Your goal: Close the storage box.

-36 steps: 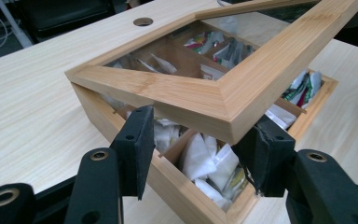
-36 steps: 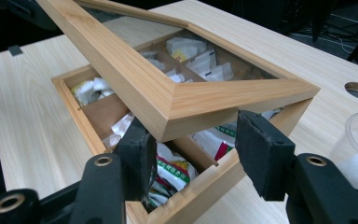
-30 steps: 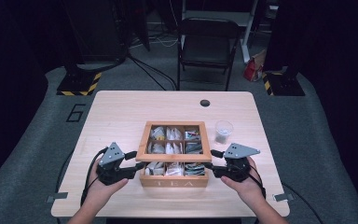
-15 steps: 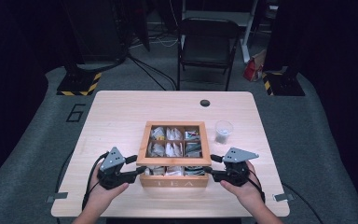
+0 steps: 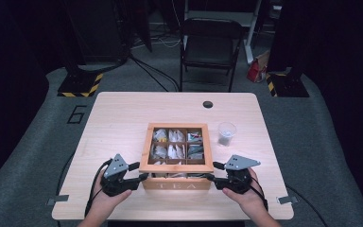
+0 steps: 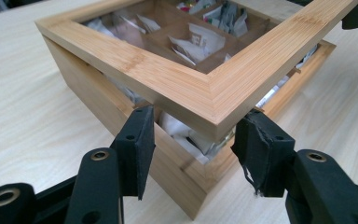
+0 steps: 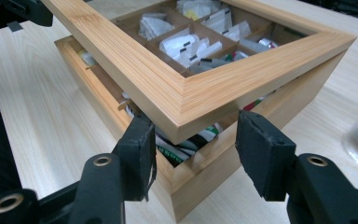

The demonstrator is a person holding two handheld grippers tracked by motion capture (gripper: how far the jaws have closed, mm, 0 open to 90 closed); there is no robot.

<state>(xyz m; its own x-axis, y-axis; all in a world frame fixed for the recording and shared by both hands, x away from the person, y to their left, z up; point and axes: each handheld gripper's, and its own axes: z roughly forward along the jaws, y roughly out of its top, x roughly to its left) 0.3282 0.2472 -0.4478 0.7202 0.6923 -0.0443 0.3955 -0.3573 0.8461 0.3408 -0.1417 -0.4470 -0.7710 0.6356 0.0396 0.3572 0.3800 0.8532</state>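
A person at a light wooden table [image 5: 123, 113] worked two hand-held grippers under the front corners of a bamboo tea box's glazed lid [image 6: 214, 88], which stood raised a little off the box [image 5: 177, 182] at its front edge. The box, stamped TEA and divided into compartments of tea bags [image 5: 175, 137], sat near the table's front edge, with a small clear cup [image 5: 226, 133] just beside it to the right. The left gripper [image 6: 193, 144] had its jaws apart, straddling the lid's near corner, the pads seemingly under its lower edge rather than pressing its sides; the right gripper [image 7: 196, 149] stood the same way at the opposite corner, jaws likewise apart and clamped on nothing. Doing the step well appeared to depend on raising both corners evenly, so the frame would swing on its back hinge without twisting, and on keeping the pads tucked under the rim so it could not slip off and drop. The base looked likely to shift unless the lift stayed gentle.
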